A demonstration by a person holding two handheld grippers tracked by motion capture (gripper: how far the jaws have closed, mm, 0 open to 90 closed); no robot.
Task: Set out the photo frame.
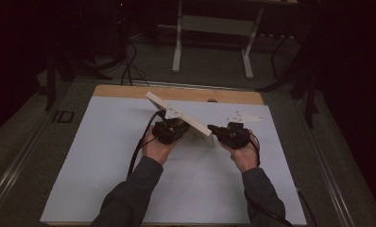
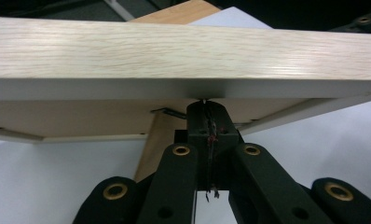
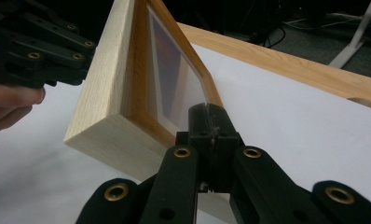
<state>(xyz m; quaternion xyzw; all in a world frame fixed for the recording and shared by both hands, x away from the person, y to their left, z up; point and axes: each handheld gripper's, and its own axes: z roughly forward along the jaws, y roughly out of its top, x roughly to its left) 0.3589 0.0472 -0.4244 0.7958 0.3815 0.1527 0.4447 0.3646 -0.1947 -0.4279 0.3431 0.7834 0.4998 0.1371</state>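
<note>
Both claws are clenched tight with nothing between the jaws. Left gripper (image 1: 173, 128) has its closed tips pushed up against the underside of the wooden picture frame (image 1: 179, 118), right gripper (image 1: 224, 131) has its shut tips resting against the frame's inner lip near the glass pane (image 3: 172, 88). Frame is propped tilted on one edge over the white mat (image 1: 106, 156), between the two hands. Looks like they're steadying or tipping it. I'd keep pressure on the wood, not the pane, and move both hands together so it doesn't slip and flop flat.
</note>
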